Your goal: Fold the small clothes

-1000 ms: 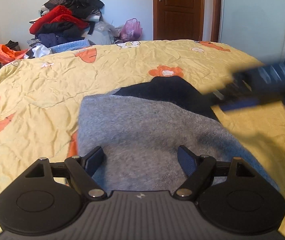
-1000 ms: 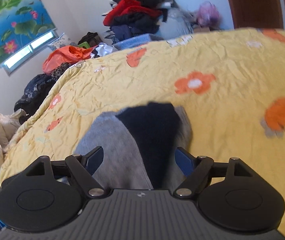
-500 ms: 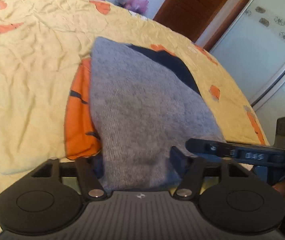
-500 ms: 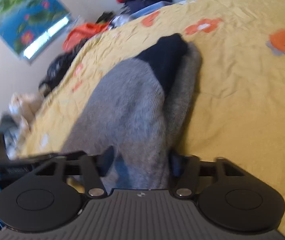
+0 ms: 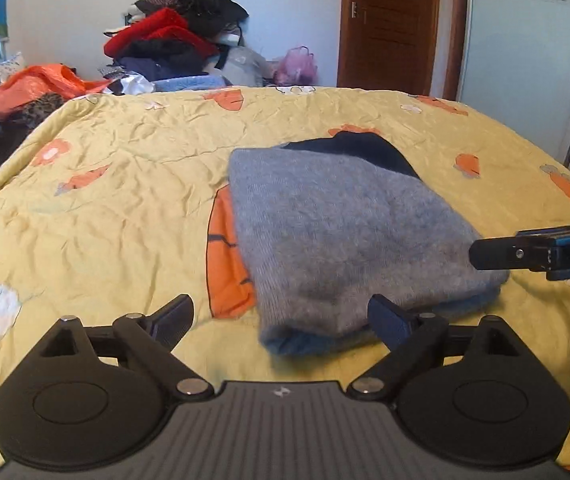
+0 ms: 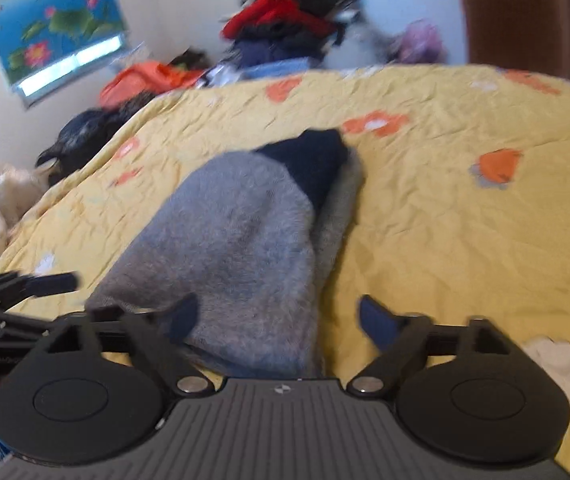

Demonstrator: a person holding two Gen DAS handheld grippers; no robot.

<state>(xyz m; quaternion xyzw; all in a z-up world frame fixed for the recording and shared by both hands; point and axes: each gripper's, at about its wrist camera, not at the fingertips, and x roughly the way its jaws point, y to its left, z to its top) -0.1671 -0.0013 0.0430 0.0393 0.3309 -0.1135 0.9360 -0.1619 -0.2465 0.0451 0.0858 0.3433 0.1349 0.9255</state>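
Half second ago both pairs pinched near hem. Now my left gripper and right gripper opening wide, holding nothing. Grey sweater released, lying folded on yellow bedspread. Fold looks finished.

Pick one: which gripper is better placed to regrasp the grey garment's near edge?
Right, marginally. The right gripper, jaws opening, straddles the garment's near corner. The left gripper faces mostly quilt; only its right finger reaches the edge.

folded garment: grey knit, navy far end. bedspread: yellow, orange-and-white flowers. door: brown wood.
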